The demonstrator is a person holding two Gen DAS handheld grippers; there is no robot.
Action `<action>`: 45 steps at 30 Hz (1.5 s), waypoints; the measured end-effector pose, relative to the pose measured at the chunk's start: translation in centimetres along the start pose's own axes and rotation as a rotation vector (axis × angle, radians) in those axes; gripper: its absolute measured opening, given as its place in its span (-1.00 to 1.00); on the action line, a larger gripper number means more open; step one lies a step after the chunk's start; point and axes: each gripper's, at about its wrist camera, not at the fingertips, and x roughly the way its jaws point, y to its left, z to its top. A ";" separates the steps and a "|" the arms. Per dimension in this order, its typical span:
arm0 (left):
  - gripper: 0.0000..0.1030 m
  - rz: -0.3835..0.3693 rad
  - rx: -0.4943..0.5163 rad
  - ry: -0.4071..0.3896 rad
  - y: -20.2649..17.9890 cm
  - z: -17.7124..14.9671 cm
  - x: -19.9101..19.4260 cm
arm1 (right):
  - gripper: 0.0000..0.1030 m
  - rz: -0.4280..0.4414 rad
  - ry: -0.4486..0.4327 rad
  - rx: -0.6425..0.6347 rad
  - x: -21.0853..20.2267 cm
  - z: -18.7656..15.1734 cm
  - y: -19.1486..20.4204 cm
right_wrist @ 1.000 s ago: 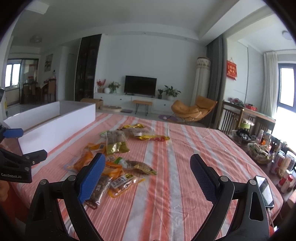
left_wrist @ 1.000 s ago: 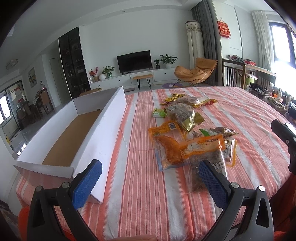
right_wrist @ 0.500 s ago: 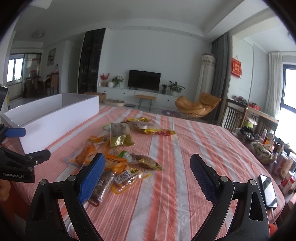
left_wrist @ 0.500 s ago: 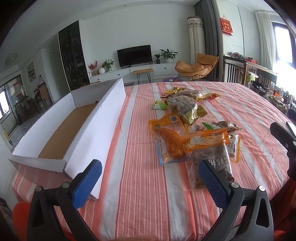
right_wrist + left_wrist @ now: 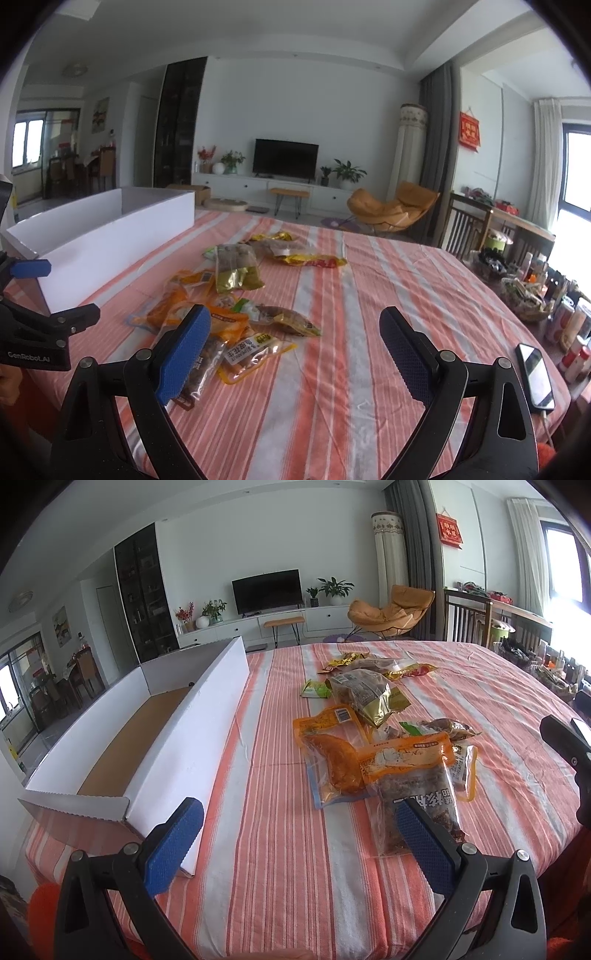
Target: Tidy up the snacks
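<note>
The left gripper (image 5: 299,842) hangs above the near edge of the striped tablecloth (image 5: 273,738), its jaws spread wide and holding nothing. Bare cloth lies between its blue pads (image 5: 173,845). The near end of a clear packet of dark snacks with an orange header (image 5: 417,782) lies just beyond and partly behind the right pad, outside the gap. Overlapping that packet on its left is an orange pouch with a barcode (image 5: 328,749). Farther off lies a gold-bottomed bag (image 5: 369,696), with a small green sachet (image 5: 316,690) to its left and yellow wrappers (image 5: 373,662) at the far end of the pile. A long white cardboard box (image 5: 192,734) with a brown floor stands open on the left; its near corner is close to the left pad.

The right gripper (image 5: 295,350) is also wide open and empty, low over the near right part of the cloth. The dark snack packet is partly hidden behind its left pad (image 5: 183,354), and a clear yellow-edged packet (image 5: 255,350) lies just right of that pad, reaching into the left part of the gap. A phone (image 5: 535,373) lies at the cloth's right edge.
</note>
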 end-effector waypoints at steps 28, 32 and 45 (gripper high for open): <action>1.00 -0.015 -0.005 0.105 0.7 -1.2 1.8 | 0.84 0.010 0.018 0.025 0.6 -0.3 -0.5; 1.00 -0.063 0.006 0.186 0.3 -2.1 3.4 | 0.84 0.039 0.061 0.063 1.3 -0.7 -1.0; 1.00 -0.103 0.056 0.311 -0.5 -4.0 6.3 | 0.84 0.271 0.509 0.314 8.0 -3.9 -4.1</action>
